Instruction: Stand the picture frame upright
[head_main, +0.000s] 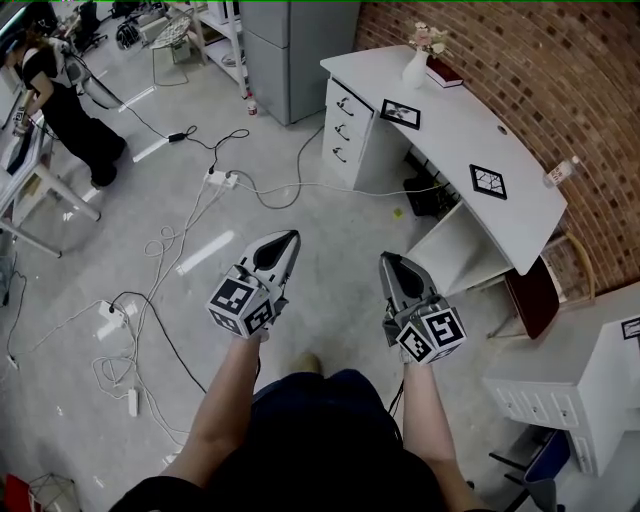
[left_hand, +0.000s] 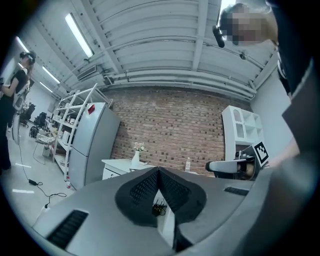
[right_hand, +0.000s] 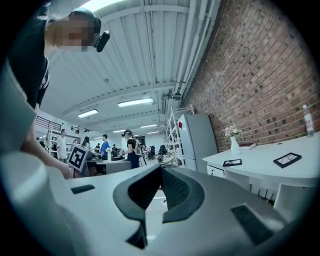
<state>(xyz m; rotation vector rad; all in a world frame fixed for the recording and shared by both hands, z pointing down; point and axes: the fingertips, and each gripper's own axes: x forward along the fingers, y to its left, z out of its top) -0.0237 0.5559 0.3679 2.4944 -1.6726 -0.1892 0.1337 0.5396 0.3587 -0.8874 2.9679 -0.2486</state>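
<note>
Two black picture frames lie flat on the curved white desk (head_main: 520, 215): one (head_main: 400, 113) near its drawer end, the other (head_main: 488, 181) further along. In the right gripper view the same two frames (right_hand: 232, 162) (right_hand: 287, 159) show flat on the desk top. My left gripper (head_main: 290, 238) and right gripper (head_main: 388, 260) hang over the floor, well short of the desk, side by side. Both are shut and hold nothing. In the left gripper view the jaws (left_hand: 159, 171) meet tip to tip; the right gripper's jaws (right_hand: 161, 167) do the same.
A white vase with flowers (head_main: 418, 62) and a dark red book (head_main: 444, 72) stand at the desk's far end, a bottle (head_main: 562, 172) by the brick wall. Cables and power strips (head_main: 222, 180) cross the floor. A person (head_main: 60, 100) works at far left. A chair (head_main: 535, 295) and a white drawer unit (head_main: 560, 390) stand at right.
</note>
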